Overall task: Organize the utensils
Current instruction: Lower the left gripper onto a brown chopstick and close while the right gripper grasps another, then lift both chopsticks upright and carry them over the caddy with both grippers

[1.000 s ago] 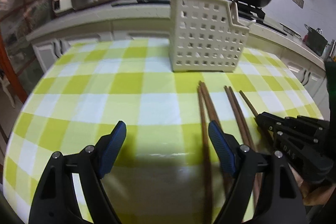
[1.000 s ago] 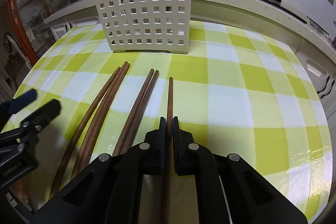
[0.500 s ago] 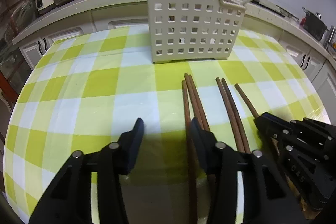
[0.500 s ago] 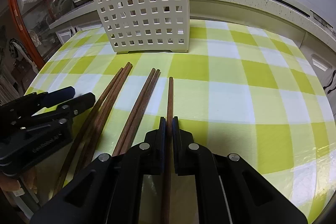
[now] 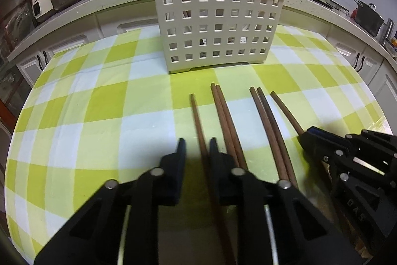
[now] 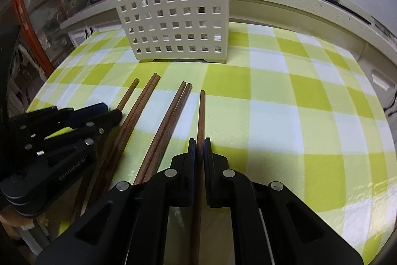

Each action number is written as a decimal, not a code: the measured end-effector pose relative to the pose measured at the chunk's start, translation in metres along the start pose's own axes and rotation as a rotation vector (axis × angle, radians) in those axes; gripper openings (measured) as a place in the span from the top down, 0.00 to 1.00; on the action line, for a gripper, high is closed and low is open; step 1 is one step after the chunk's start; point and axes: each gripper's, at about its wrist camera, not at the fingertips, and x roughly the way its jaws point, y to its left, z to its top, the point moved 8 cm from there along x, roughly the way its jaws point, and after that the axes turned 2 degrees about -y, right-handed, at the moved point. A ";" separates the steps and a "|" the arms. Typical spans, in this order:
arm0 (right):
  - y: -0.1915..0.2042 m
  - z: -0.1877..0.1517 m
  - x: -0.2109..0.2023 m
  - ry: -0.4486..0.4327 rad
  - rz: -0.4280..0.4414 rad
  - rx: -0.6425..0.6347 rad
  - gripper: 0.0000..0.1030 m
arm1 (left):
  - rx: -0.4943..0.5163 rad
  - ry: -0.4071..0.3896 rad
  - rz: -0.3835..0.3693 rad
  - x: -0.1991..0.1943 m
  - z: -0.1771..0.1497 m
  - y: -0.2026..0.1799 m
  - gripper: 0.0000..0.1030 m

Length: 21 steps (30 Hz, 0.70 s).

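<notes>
Here, the left tongs (image 5: 196, 153), just closing, stand narrowly parted around the leftmost brown wooden chopstick (image 5: 197, 121), one pad apparently touching it; the right tongs (image 6: 200, 149) clamp the rightmost chopstick (image 6: 201, 113) on the green-checked desk (image 6: 285, 116). Either stick, held low, could pivot or jostle neighbours before reaching the cream perforated plastic caddy (image 6: 173, 21) beyond.

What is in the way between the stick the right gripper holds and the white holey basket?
Nothing visible. The right gripper holds one brown wooden chopstick, and only bare green-checked tablecloth lies before the cream perforated plastic basket.
</notes>
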 end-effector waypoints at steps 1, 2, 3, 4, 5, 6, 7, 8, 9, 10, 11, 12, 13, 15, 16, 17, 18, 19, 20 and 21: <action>0.002 0.000 0.000 0.001 -0.004 -0.017 0.94 | 0.002 0.000 0.002 0.000 0.000 0.001 0.89; 0.002 0.001 0.001 0.002 -0.002 -0.024 0.94 | 0.004 0.000 0.001 0.000 0.000 0.003 0.91; 0.002 0.001 0.001 0.002 0.006 -0.026 0.94 | 0.000 -0.001 -0.009 0.000 0.000 0.004 0.92; 0.002 0.001 0.001 0.001 0.019 -0.021 0.94 | -0.010 -0.002 -0.020 0.000 0.000 0.005 0.92; 0.001 0.001 0.001 0.000 0.030 -0.014 0.94 | -0.027 -0.002 -0.034 0.000 0.000 0.008 0.93; 0.000 0.002 0.000 -0.007 0.042 -0.004 0.94 | -0.039 -0.003 -0.043 -0.001 0.000 0.009 0.94; -0.001 0.004 -0.002 -0.016 0.048 0.004 0.94 | -0.050 -0.008 -0.047 -0.002 0.000 0.011 0.94; -0.002 0.006 -0.006 -0.030 0.055 0.011 0.94 | -0.055 -0.020 -0.045 -0.006 0.001 0.013 0.94; -0.002 0.009 -0.009 -0.044 0.066 0.013 0.94 | -0.058 -0.030 -0.044 -0.009 0.002 0.014 0.94; -0.002 0.012 -0.015 -0.063 0.072 0.013 0.94 | -0.063 -0.045 -0.046 -0.015 0.004 0.015 0.94; -0.001 0.015 -0.019 -0.077 0.072 0.010 0.94 | -0.065 -0.057 -0.047 -0.020 0.006 0.016 0.94; -0.001 0.018 -0.023 -0.091 0.078 0.009 0.94 | -0.063 -0.065 -0.047 -0.024 0.008 0.016 0.94; 0.000 0.021 -0.026 -0.098 0.083 0.009 0.94 | -0.059 -0.075 -0.046 -0.028 0.011 0.015 0.94; 0.001 0.029 -0.036 -0.133 0.093 0.010 0.94 | -0.050 -0.095 -0.042 -0.037 0.015 0.013 0.94; 0.001 0.032 -0.041 -0.146 0.094 0.011 0.94 | -0.046 -0.107 -0.039 -0.042 0.018 0.013 0.94; 0.001 0.034 -0.045 -0.154 0.095 0.010 0.94 | -0.042 -0.120 -0.039 -0.049 0.021 0.011 0.94; 0.001 0.036 -0.049 -0.162 0.096 0.009 0.94 | -0.040 -0.127 -0.040 -0.052 0.022 0.011 0.94; 0.002 0.038 -0.053 -0.172 0.095 0.006 0.94 | -0.037 -0.136 -0.040 -0.057 0.024 0.010 0.94; 0.002 0.040 -0.056 -0.178 0.094 0.004 0.94 | -0.035 -0.143 -0.040 -0.061 0.026 0.010 0.94; 0.002 0.041 -0.059 -0.186 0.094 0.003 0.94 | -0.031 -0.153 -0.037 -0.066 0.028 0.009 0.94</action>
